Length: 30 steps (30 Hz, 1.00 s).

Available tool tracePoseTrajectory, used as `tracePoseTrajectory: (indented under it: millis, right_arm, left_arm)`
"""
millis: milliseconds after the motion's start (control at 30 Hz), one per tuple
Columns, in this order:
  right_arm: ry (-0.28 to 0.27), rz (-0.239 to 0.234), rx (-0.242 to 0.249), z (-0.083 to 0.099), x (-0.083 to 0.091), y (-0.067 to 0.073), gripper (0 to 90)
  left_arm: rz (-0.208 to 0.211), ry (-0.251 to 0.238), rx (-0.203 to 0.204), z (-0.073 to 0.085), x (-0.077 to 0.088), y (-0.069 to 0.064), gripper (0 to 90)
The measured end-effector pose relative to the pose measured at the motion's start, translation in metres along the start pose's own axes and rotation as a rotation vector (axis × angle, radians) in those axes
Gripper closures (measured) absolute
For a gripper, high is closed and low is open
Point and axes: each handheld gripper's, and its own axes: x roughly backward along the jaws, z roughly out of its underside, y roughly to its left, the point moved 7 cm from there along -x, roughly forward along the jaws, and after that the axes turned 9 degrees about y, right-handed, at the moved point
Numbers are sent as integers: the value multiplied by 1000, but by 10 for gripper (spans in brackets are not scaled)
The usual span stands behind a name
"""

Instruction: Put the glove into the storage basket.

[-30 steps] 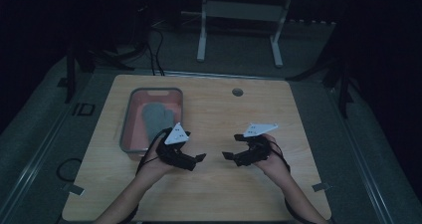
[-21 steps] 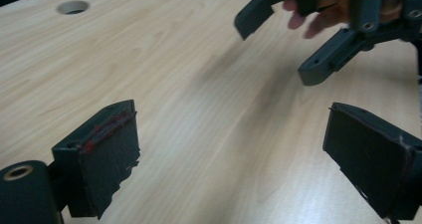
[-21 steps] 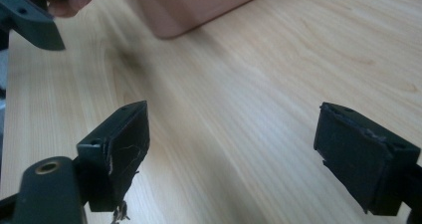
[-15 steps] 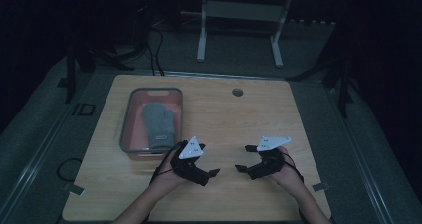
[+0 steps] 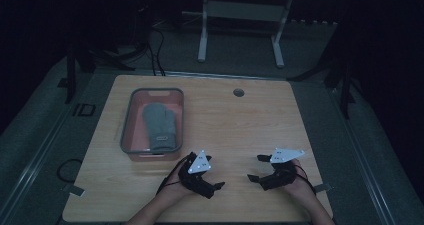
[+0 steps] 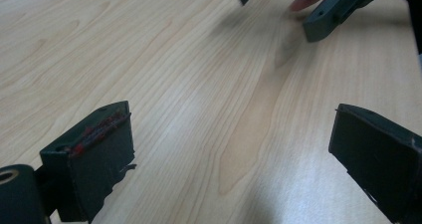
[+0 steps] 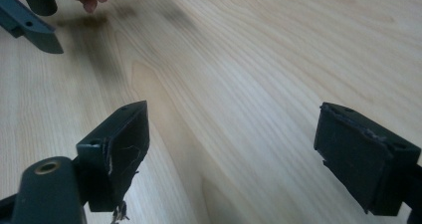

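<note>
A grey mitten (image 5: 160, 126) lies flat inside a pink tray (image 5: 127, 130) on the left half of the wooden table (image 5: 235, 120). My left gripper (image 5: 214, 190) rests low near the table's front edge, just right of the tray's near corner, its jaws open and pointing right. My right gripper (image 5: 256, 168) sits opposite it, open, jaws pointing left. In the left gripper view the left gripper (image 6: 234, 154) has only bare wood between its jaws, and the right gripper (image 6: 328, 10) shows at the top. The right gripper (image 7: 244, 154) likewise spans bare wood, with the left gripper (image 7: 30, 20) at top left.
A round cable hole (image 5: 238, 92) sits near the table's far edge. A white stand (image 5: 240, 15) rises behind the table on the dark floor. Cables (image 5: 70, 170) lie on the floor at the left. Bare wood stretches across the table's middle and right.
Both grippers have drawn back toward the front edge of the table and come lower. The left one has moved away from the tray. Both stay open.
</note>
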Motion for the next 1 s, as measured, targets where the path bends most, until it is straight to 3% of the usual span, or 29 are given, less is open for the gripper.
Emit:
tracePoseTrajectory:
  millis: [267,367,600,767,1000]
  right_arm:
    - [0,65,-58,25,12,-7,140]
    - [-1,93,-87,34,17,-14,140]
    - [-51,179,-158,47,30,-29,130]
    - [-72,202,-190,52,32,-37,135]
    - [-70,203,-183,52,31,-37,139]
  left_arm:
    - [-17,-29,1,5,-3,-2,41]
    - [-24,-52,30,6,-1,1,41]
    - [-52,-73,52,10,-1,3,41]
    - [-57,-73,48,12,-3,2,41]
    - [-52,-81,51,13,-3,2,41]
